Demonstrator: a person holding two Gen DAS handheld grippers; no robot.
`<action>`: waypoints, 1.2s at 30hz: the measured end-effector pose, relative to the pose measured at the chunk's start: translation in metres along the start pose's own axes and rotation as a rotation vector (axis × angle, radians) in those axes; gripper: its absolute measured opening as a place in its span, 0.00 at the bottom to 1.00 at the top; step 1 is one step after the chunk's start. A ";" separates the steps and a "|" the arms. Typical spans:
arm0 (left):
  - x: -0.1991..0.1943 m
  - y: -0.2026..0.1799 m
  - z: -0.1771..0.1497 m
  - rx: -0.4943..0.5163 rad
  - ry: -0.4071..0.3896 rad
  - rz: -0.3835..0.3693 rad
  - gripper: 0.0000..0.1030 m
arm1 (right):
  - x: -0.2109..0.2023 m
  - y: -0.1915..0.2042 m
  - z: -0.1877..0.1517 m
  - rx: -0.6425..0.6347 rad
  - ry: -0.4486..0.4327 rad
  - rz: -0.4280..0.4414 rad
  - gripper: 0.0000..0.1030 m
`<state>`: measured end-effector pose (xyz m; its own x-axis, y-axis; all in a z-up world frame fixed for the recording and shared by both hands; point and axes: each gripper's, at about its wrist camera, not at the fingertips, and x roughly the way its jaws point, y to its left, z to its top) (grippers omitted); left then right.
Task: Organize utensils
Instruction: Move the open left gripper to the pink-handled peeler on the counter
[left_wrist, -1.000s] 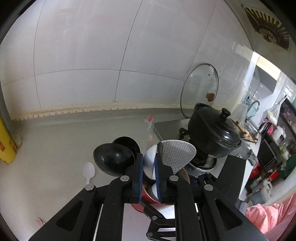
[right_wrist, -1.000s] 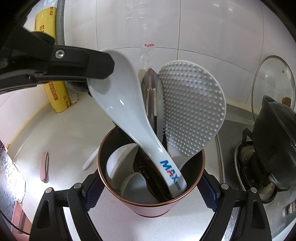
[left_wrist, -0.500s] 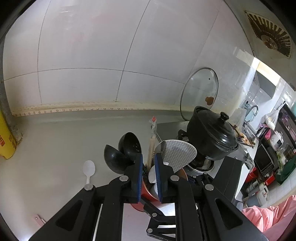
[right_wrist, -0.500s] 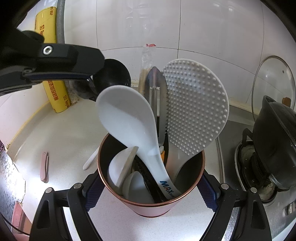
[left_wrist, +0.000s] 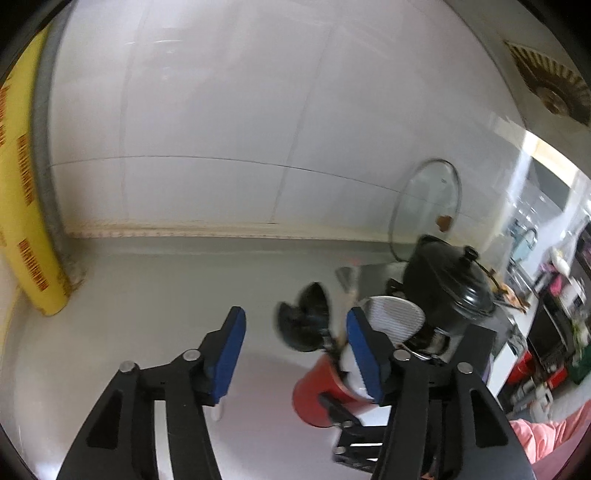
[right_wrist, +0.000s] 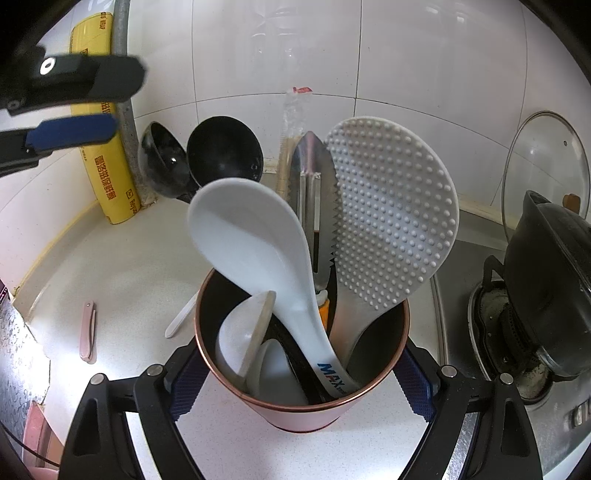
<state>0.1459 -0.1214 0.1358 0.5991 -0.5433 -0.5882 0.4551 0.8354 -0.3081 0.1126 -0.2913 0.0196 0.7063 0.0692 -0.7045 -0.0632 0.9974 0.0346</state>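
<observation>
On the table (right_wrist: 110, 266), right tongs (right_wrist: 301, 380) clamped the holder (right_wrist: 303, 413); left tongs (left_wrist: 295, 347) had just spread empty, leaving the white spoon (right_wrist: 255, 254) inside it.

1. My left gripper (left_wrist: 291, 334): black frame, blue pads.
2. My right gripper (right_wrist: 301, 373): black frame, dark blue ribbed pads.
3. Utensil cup (right_wrist: 306, 417): pink-red outside, copper rim, dark inside.
4. Large spoon (right_wrist: 255, 254): white, blue and red lettering on handle.
5. Rice paddle (right_wrist: 391, 218): white, covered with raised dots.
6. Two ladles (right_wrist: 221, 151): glossy black.
7. Roll (right_wrist: 99, 147) at the counter's back left corner: yellow, dark print.
8. Counter (right_wrist: 122, 266): white, finely speckled.
9. Pot (right_wrist: 550, 280): black.
</observation>
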 end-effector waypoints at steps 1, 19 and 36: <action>-0.001 0.006 -0.001 -0.015 -0.002 0.021 0.59 | 0.000 0.000 0.000 0.000 0.000 0.000 0.88; -0.023 0.177 -0.067 -0.463 0.116 0.481 0.70 | 0.000 0.000 0.000 -0.001 0.000 0.000 0.88; 0.048 0.202 -0.121 -0.512 0.411 0.498 0.88 | 0.001 0.001 0.001 -0.004 0.002 -0.002 0.88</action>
<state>0.1865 0.0312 -0.0451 0.3168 -0.1085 -0.9423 -0.2164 0.9590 -0.1832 0.1142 -0.2901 0.0194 0.7051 0.0670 -0.7060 -0.0647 0.9975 0.0300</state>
